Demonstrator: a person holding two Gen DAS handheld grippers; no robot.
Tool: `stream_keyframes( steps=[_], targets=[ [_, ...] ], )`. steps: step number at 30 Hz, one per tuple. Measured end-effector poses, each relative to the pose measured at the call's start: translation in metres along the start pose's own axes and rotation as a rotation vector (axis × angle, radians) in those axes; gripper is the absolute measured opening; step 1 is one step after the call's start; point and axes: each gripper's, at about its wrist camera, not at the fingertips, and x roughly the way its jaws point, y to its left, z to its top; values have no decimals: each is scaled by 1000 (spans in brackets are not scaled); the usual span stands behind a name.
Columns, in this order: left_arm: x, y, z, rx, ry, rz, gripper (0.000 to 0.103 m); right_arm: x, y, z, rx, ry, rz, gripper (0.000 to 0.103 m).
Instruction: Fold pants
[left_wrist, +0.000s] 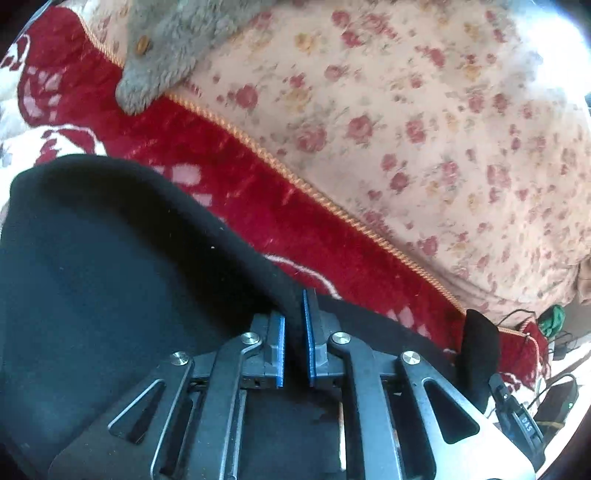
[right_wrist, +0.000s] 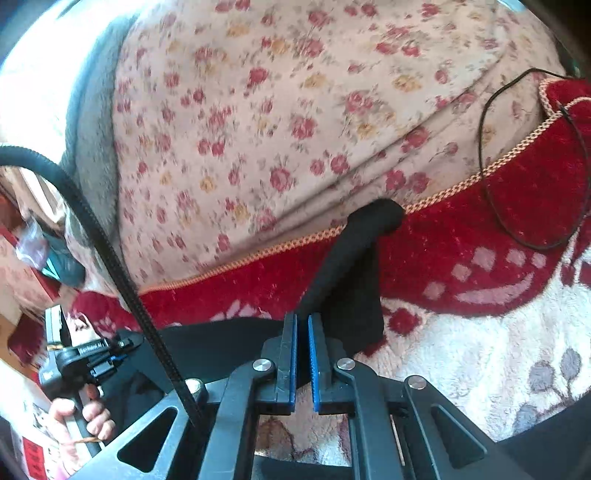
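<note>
Red blanket (left_wrist: 229, 177) underneath; both my grippers, left (left_wrist: 293, 332) and right (right_wrist: 302, 343), pinch the black pants (left_wrist: 110, 258) edge. Uneven pull could slip cloth free.

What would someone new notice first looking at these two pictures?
Probably the black pants, low in both views, with each gripper shut on an edge: the left gripper on a raised fold, the right gripper on a stretched strip. Next, the red blanket with its white pattern under the pants, and behind it the rose-print cover filling the upper part of both views.
</note>
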Motion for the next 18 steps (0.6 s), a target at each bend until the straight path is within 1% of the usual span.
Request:
stream_keyframes(
  steps=[3, 9, 18],
  targets=[
    [-15, -5, -1, 5, -21, -21, 6, -12, -4, 2, 18, -28, 12, 4],
    [-46, -18, -14, 53, -63, -28, 6, -37, -11, -1, 44, -52, 17, 4],
    [-102, -26, -55, 127, -114, -62, 6, -91, -26, -23, 82, -92, 29, 4]
  ],
)
